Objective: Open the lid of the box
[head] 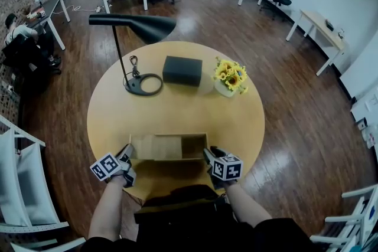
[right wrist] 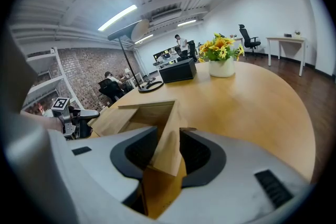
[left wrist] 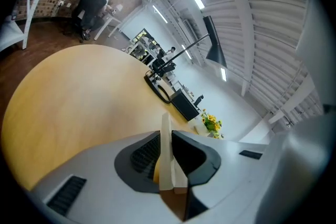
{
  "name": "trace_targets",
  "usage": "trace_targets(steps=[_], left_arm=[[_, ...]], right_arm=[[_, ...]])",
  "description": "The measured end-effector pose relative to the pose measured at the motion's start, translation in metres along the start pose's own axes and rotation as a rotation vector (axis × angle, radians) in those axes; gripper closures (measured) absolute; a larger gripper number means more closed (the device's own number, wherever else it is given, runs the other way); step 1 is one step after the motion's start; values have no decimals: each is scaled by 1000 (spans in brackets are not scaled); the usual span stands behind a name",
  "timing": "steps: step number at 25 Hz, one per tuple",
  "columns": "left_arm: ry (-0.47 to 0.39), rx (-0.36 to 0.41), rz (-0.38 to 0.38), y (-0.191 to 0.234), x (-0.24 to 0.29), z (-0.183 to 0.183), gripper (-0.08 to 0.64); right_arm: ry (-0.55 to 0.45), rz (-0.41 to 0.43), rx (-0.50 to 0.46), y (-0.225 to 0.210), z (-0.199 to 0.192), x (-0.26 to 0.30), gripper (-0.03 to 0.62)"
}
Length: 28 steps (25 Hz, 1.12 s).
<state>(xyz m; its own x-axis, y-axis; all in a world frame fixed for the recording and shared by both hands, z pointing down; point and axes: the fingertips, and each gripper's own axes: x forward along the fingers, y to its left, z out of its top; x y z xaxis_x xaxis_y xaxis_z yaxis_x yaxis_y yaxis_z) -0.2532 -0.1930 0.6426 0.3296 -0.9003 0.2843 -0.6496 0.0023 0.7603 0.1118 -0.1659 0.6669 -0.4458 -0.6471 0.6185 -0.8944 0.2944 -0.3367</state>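
Observation:
An open-topped cardboard box [head: 168, 147] sits near the front edge of the round wooden table [head: 177, 109], with its flaps turned outward. At the box's left end, my left gripper [head: 126, 161] is shut on the left flap [left wrist: 166, 144], which stands edge-on between the pads. My right gripper [head: 208, 156] is at the right end, shut on the right flap [right wrist: 169, 139]. The right gripper view looks into the box's hollow [right wrist: 144, 118], with the left gripper [right wrist: 73, 119] beyond it.
A black desk lamp [head: 142, 84], a black case [head: 182, 70] and a vase of yellow flowers [head: 230, 77] stand on the far half of the table. White chairs [head: 23, 186] stand at the left. The person's arms [head: 109, 215] reach in from below.

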Motion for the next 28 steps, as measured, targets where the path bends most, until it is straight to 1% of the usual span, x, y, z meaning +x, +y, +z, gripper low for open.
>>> trace_targets(steps=[8, 18, 25, 28], left_arm=[[-54, 4, 54, 28, -19, 28, 500], [-89, 4, 85, 40, -27, 40, 500], [-116, 7, 113, 49, -34, 52, 499], [-113, 11, 117, 52, -34, 52, 499]], right_arm=[[5, -10, 5, -4, -3, 0, 457], [-2, 9, 0, 2, 1, -2, 457], [0, 2, 2, 0, 0, -2, 457], [-3, 4, 5, -1, -1, -1, 457]])
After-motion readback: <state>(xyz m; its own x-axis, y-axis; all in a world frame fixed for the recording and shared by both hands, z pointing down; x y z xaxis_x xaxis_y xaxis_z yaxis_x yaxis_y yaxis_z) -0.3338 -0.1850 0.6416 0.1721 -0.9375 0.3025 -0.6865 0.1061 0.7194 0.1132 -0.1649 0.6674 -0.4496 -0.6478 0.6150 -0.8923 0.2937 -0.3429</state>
